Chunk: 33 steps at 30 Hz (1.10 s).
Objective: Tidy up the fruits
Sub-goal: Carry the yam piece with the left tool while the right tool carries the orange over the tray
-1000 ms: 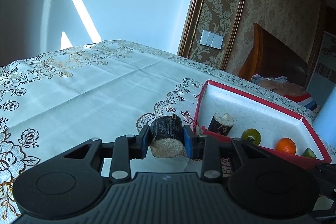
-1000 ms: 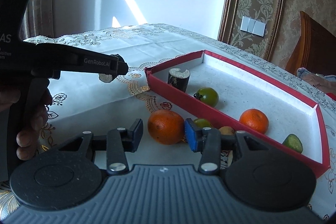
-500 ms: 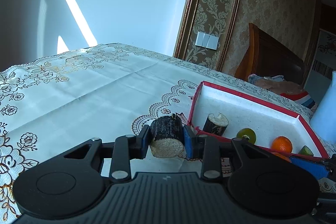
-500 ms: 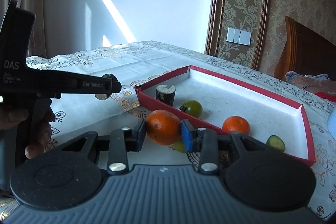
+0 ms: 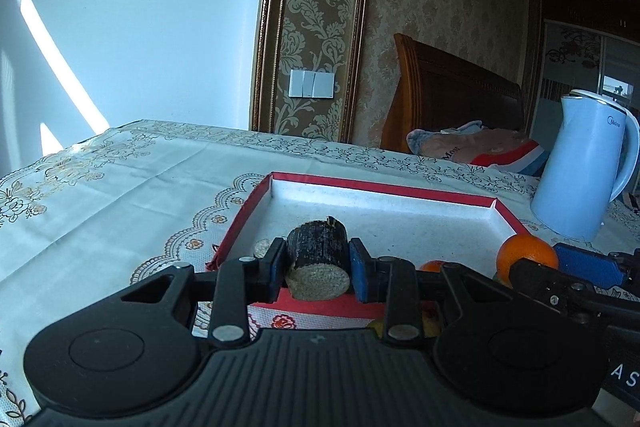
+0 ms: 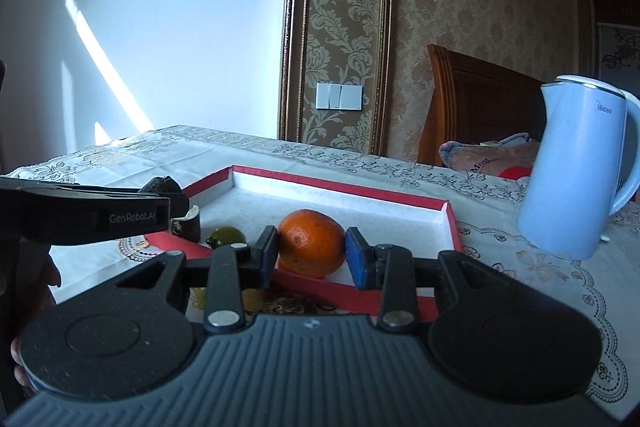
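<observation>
Looking along the left gripper [image 5: 317, 269], its pads pinch a dark sugarcane stub [image 5: 317, 259] raised over the red tray's [image 5: 404, 191] near wall, probably for dropping inside; its body hides most tray contents. From the right view, the right gripper [image 6: 311, 254] clamps an orange [image 6: 311, 242] above the same rim; small fruits below it are half hidden.

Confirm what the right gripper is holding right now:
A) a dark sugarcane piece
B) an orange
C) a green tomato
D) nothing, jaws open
B: in the right wrist view the right gripper has its pads pressed on either side of the orange, held at the near wall of the red tray.
</observation>
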Each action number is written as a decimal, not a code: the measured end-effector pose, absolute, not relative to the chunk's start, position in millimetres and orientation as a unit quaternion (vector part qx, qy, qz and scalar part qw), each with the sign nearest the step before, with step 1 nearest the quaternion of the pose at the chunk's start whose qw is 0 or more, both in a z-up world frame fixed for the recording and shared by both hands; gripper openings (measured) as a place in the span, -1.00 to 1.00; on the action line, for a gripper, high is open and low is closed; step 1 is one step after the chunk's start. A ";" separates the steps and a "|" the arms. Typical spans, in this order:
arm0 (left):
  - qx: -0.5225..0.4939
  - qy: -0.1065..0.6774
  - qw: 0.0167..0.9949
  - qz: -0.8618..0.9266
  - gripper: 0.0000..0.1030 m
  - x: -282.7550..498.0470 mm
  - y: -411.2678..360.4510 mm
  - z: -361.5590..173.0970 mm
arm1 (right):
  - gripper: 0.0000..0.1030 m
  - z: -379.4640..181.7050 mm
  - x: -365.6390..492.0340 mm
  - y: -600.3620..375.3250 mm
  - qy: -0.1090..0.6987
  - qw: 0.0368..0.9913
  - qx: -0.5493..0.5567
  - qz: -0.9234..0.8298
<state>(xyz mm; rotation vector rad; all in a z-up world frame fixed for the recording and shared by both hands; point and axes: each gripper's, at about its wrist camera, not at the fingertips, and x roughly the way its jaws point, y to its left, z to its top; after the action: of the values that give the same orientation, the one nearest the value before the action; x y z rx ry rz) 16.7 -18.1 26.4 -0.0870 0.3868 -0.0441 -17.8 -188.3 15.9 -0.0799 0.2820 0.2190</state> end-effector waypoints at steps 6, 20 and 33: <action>-0.021 0.193 0.980 -0.033 -0.37 28.2 -36.7 23.9 | -0.34 14.4 -7.5 -204.0 0.148 0.984 -0.033 0.094; -0.002 0.211 0.977 -0.021 -0.37 62.7 -59.9 21.3 | -0.33 11.5 28.6 -203.3 0.174 0.979 -0.039 0.094; -0.005 0.231 0.973 -0.012 -0.37 76.8 -59.0 14.0 | -0.33 8.3 37.6 -201.2 0.179 0.979 -0.041 0.092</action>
<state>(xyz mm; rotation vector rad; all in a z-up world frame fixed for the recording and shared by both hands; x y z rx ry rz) 76.8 -59.0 14.0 -0.0095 0.4661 -0.0236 37.6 -201.2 8.3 -0.0817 0.3602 0.1858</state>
